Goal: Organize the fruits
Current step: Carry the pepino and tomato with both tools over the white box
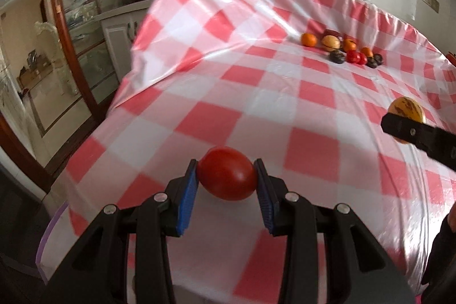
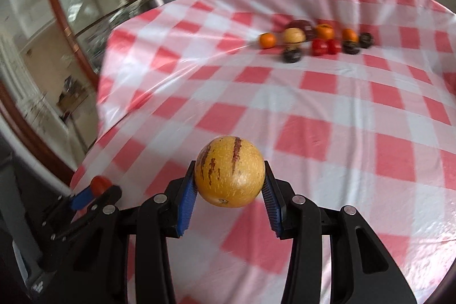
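The far-edge fruit cluster [image 2: 316, 43] is blurred, while the left gripper [image 1: 227, 174] clamps a smooth red tomato [image 1: 227, 173] and the right gripper [image 2: 229, 175] clamps a brown-streaked yellow melon [image 2: 229, 171].

red tomato [image 1: 227, 173]: smooth, oval, lying sideways, pinched between blue pads, raised over near part of checked cloth. yellow melon [image 2: 229, 171]: round, dark streaks down skin, clamped between blue pads, also off cloth. far group of fruit [image 1: 342, 49] resting on cloth, well apart from both: orange [image 1: 309, 40] at left end, pale tan fruit [image 1: 331, 42] beside it, two more oranges, two small red fruits touching, three dark wrinkled ones in front, dark red one behind, partly hidden.
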Demonstrator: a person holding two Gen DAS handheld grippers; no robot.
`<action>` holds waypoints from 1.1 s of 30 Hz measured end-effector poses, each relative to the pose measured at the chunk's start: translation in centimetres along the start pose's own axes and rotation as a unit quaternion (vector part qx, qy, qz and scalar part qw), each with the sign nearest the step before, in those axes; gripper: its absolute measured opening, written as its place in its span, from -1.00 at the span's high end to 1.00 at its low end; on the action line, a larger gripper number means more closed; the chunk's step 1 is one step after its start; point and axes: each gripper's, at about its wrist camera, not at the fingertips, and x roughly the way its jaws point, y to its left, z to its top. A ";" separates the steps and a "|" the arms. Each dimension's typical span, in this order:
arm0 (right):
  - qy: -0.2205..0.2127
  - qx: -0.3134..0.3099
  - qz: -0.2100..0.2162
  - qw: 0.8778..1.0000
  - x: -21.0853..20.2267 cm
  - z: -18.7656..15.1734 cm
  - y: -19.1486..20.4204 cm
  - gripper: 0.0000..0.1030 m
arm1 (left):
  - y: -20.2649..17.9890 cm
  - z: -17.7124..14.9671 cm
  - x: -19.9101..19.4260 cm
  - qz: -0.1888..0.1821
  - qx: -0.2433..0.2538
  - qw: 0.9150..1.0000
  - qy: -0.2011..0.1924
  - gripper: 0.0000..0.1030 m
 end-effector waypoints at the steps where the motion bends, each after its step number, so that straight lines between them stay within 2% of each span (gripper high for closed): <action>1: 0.003 -0.010 0.006 1.000 0.0 -0.3 0.8 0.16 | 0.7 -0.3 -0.2 0.005 -0.004 1.000 0.000 0.23; 10: 0.030 -0.094 0.061 0.993 -0.1 -3.1 8.0 0.16 | 6.0 -2.7 -2.4 0.035 -0.039 0.999 -0.008 0.23; 18: 0.044 -0.185 0.113 0.975 -1.0 -5.9 14.6 0.16 | 11.0 -5.5 -4.8 0.064 -0.072 0.995 -0.013 0.23; 22: 0.057 -0.251 0.160 0.953 -1.6 -8.5 18.3 0.16 | 14.3 -7.5 -6.2 0.083 -0.101 0.991 -0.014 0.23; 26: 0.085 -0.324 0.196 0.922 -1.4 -12.1 21.8 0.16 | 18.1 -9.7 -6.4 0.114 -0.132 0.985 0.002 0.23; 27: 0.099 -0.342 0.199 0.913 -0.9 -13.3 22.8 0.16 | 18.9 -10.3 -6.2 0.119 -0.138 0.983 0.010 0.23; 30: 0.138 -0.374 0.193 0.897 0.9 -15.9 24.4 0.16 | 21.1 -12.5 -4.5 0.134 -0.150 0.978 0.051 0.23; 33: 0.187 -0.400 0.175 0.880 3.5 -18.6 25.4 0.16 | 22.4 -14.6 -2.0 0.148 -0.149 0.972 0.109 0.23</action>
